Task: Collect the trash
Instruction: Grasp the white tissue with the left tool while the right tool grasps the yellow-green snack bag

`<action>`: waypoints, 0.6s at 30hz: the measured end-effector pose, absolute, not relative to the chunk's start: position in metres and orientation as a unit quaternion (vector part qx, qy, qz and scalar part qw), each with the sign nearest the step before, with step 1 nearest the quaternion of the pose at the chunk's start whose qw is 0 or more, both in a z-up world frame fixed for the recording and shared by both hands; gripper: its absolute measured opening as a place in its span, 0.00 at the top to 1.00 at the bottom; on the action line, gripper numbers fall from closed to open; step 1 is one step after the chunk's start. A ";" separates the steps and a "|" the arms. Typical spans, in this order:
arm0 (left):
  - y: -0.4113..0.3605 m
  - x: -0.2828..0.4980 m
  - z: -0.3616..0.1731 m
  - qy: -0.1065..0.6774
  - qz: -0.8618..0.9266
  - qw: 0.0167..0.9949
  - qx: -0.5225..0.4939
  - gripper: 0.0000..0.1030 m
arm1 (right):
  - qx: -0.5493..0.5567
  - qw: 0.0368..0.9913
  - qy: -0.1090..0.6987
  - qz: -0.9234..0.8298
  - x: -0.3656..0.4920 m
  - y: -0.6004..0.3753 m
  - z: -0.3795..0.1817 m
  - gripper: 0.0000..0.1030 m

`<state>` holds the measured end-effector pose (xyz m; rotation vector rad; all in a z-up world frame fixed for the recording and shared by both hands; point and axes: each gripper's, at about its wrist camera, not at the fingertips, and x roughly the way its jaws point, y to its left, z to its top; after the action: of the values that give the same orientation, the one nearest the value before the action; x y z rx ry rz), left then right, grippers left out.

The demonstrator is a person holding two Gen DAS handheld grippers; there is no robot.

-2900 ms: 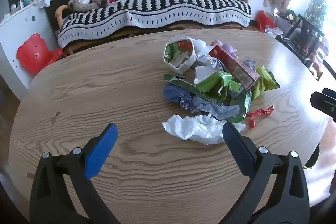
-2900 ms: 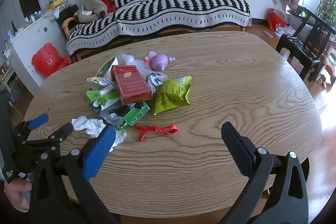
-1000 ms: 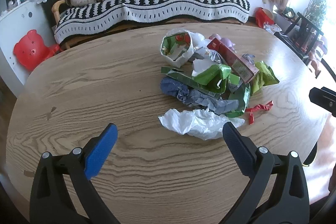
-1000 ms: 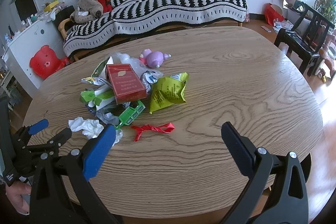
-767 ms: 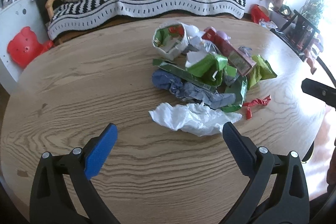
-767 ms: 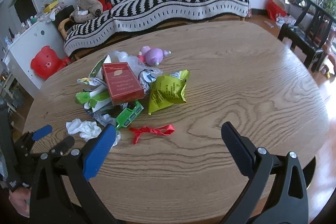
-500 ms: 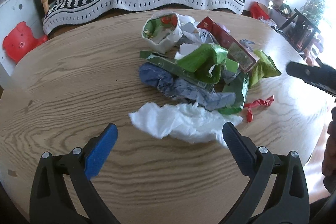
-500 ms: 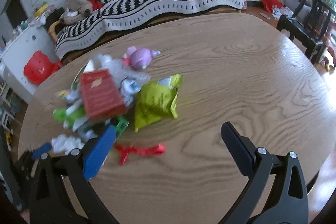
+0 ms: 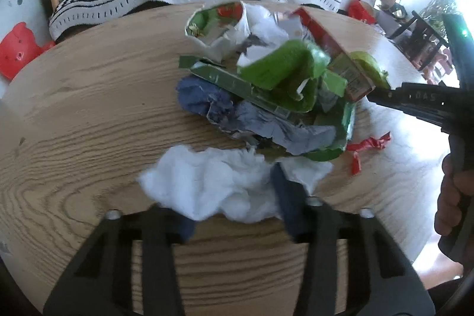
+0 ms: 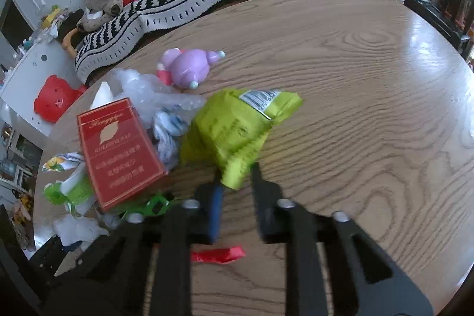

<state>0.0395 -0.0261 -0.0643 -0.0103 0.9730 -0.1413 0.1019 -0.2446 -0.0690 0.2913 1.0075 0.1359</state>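
on wood table (image 9: 74, 120): left gripper (image 9: 234, 215) around white tissue (image 9: 207, 182), right gripper (image 10: 235, 188) pinching green bag (image 10: 234, 126)

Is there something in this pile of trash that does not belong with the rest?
Yes. A purple toy lies on its side at the pile's far edge, next to clear plastic wrap. It looks whole, unlike the crumpled wrappers and paper, so it may not be trash.

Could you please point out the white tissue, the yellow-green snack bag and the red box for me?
white tissue (image 9: 207, 182), left wrist view, on its crumpled middle.
yellow-green snack bag (image 10: 234, 132), right wrist view, on its printed face.
red box (image 10: 118, 150), right wrist view, on its top face.
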 end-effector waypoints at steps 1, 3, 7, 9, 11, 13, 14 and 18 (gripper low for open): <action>-0.026 0.038 -0.062 0.464 -0.069 0.883 0.000 0.72 | 0.138 0.866 0.477 0.066 0.100 -0.245 -0.067 0.88; -0.025 0.035 -0.058 0.463 -0.070 0.884 0.001 0.77 | 0.133 0.874 0.463 0.064 0.094 -0.247 -0.057 0.90; -0.019 0.029 -0.054 0.471 -0.064 0.880 0.000 0.79 | 0.122 0.889 0.438 0.064 0.079 -0.250 -0.037 0.92; -0.016 0.024 -0.050 0.467 -0.061 0.882 0.001 0.79 | 0.118 0.895 0.424 0.065 0.069 -0.254 -0.026 0.93; -0.016 0.020 -0.044 0.455 -0.057 0.888 0.011 0.79 | 0.111 0.901 0.414 0.065 0.058 -0.258 -0.017 0.95; -0.016 0.016 -0.036 0.439 -0.051 0.897 0.024 0.79 | 0.104 0.907 0.404 0.064 0.049 -0.262 -0.010 0.99; -0.016 0.015 -0.033 0.436 -0.051 0.898 0.023 0.79 | 0.103 0.908 0.401 0.063 0.045 -0.263 -0.007 0.99; -0.014 0.011 -0.019 0.421 -0.051 0.906 0.012 0.79 | 0.099 0.913 0.390 0.059 0.031 -0.273 0.000 0.99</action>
<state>0.0109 -0.0144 -0.0189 0.0238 0.8695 -0.1049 0.0310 -0.2734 0.0004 0.2047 0.8038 0.1225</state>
